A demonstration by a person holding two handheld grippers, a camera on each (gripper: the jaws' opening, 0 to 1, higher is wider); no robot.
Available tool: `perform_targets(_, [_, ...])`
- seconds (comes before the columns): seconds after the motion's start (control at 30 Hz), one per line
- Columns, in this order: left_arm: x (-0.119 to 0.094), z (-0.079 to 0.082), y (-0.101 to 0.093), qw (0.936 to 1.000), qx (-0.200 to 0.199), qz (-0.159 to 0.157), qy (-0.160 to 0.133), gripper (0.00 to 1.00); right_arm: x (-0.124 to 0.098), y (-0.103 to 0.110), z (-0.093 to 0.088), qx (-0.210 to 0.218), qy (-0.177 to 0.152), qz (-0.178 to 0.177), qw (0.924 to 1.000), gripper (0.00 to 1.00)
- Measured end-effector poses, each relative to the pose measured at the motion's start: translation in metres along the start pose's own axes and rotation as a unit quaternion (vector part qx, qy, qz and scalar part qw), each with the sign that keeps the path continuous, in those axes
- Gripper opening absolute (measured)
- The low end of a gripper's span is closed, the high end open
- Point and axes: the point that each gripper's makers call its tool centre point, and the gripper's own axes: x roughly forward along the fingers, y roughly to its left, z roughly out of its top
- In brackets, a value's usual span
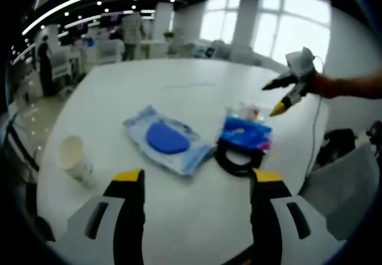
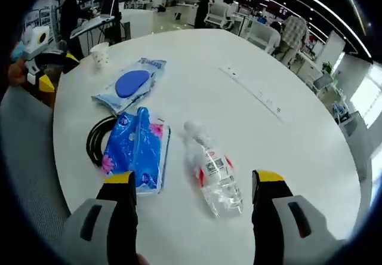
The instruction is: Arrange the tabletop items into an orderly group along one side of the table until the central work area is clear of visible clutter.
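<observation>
Between the right gripper's (image 2: 194,184) spread, empty jaws lies a clear bottle (image 2: 212,172). A blue packet (image 2: 136,148) lies by its left jaw. The left gripper (image 1: 197,178) is open too.

Bottle (image 2: 212,172) lying flat, tissue pack (image 2: 137,151) beside

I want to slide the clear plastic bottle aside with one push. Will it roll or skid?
The plastic bottle lies on its side on the white table, so it would likely roll if pushed across its length. It looks crumpled and nearly empty, so it is probably light and may wobble or veer.
</observation>
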Motion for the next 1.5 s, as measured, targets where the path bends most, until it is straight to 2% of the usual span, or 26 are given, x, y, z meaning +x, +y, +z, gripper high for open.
perform_targets(0.13, [0.001, -0.002, -0.004, 0.9999, 0.008, -0.005, 0.006, 0.68, 0.013, -0.005, -0.003, -0.021, 0.019, 0.014, 0.9995, 0.79])
perform_targets(0.5, [0.001, -0.003, -0.001, 0.9999, 0.005, -0.002, 0.009, 0.68, 0.047, -0.015, -0.003, -0.019, 0.047, 0.046, 0.9976, 0.76])
perform_targets(0.63, [0.001, -0.004, -0.001, 0.9999, 0.004, -0.002, 0.011, 0.67, 0.058, -0.013, -0.010, -0.012, 0.066, 0.065, 0.9956, 0.74])
perform_targets(0.8, [0.000, -0.005, 0.001, 0.9999, 0.002, 0.002, 0.012, 0.67, 0.068, -0.012, -0.018, -0.025, 0.086, 0.077, 0.9930, 0.72])
perform_targets(1.1, [0.000, -0.008, 0.000, 0.9998, 0.005, 0.002, 0.018, 0.67, 0.077, -0.010, -0.029, -0.055, 0.115, 0.090, 0.9878, 0.65])
perform_targets(1.27, [0.000, -0.009, 0.001, 0.9998, 0.003, 0.003, 0.019, 0.66, 0.080, -0.007, -0.030, -0.077, 0.116, 0.093, 0.9859, 0.60])
perform_targets(1.5, [0.001, -0.011, -0.003, 0.9997, 0.009, -0.003, 0.024, 0.66, 0.082, -0.012, -0.028, -0.078, 0.114, 0.094, 0.9859, 0.52])
